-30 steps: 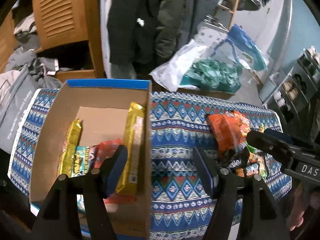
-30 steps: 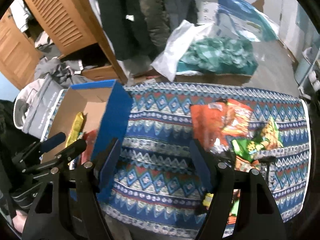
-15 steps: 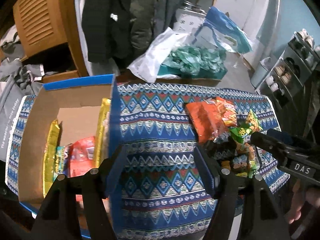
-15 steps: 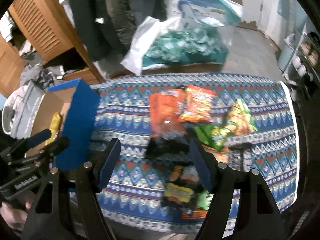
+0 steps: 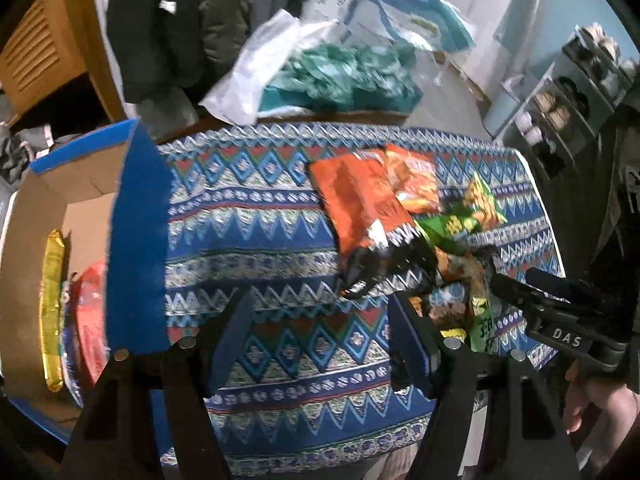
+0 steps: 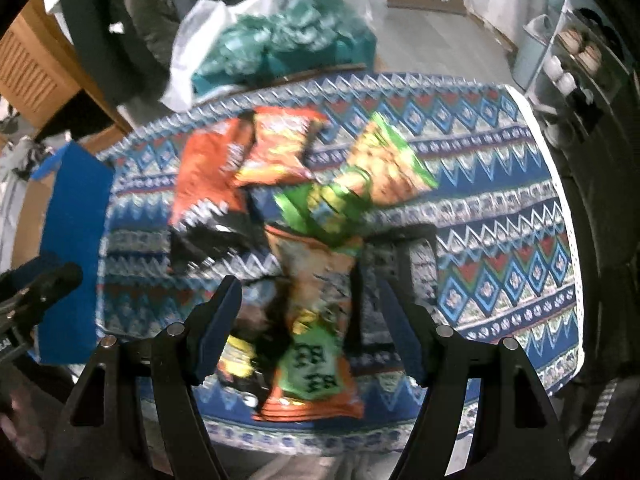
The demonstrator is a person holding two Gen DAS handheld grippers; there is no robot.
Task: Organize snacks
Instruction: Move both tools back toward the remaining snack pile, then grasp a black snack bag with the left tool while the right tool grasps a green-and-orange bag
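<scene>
The only writing that read clearly was "DAS", white on the black body of the right claw [image 5: 560, 312] where it entered the left wrist view; the print on the snack bags was too blurred to make out (one green panel carried dark characters, unreadable).

The desk [image 5: 248, 208] wore a cloth woven in blue, red and white diamond and zigzag bands. Behind it lay a white plastic bag [image 5: 256, 76] beside a heap of teal material, dark coats hung near a louvred wooden door [image 5: 44, 52], and a shelf rack [image 5: 576, 92] stood at the right.

The left claw [image 5: 320, 332] was spread wide with nothing between its fingers, over bare cloth. A blue cardboard box [image 5: 136, 240] sat at the desk's left end, holding a gold packet [image 5: 52, 304] and a red packet [image 5: 90, 320].

The right claw [image 6: 310, 320] was likewise wide open and gripped nothing. The snack pile [image 6: 296, 208] lay directly ahead of it and ran down between its fingers: an orange-and-green bag [image 6: 316, 360] nearest, an orange bag [image 6: 208, 172] and a green bag [image 6: 384, 168] farther off.
</scene>
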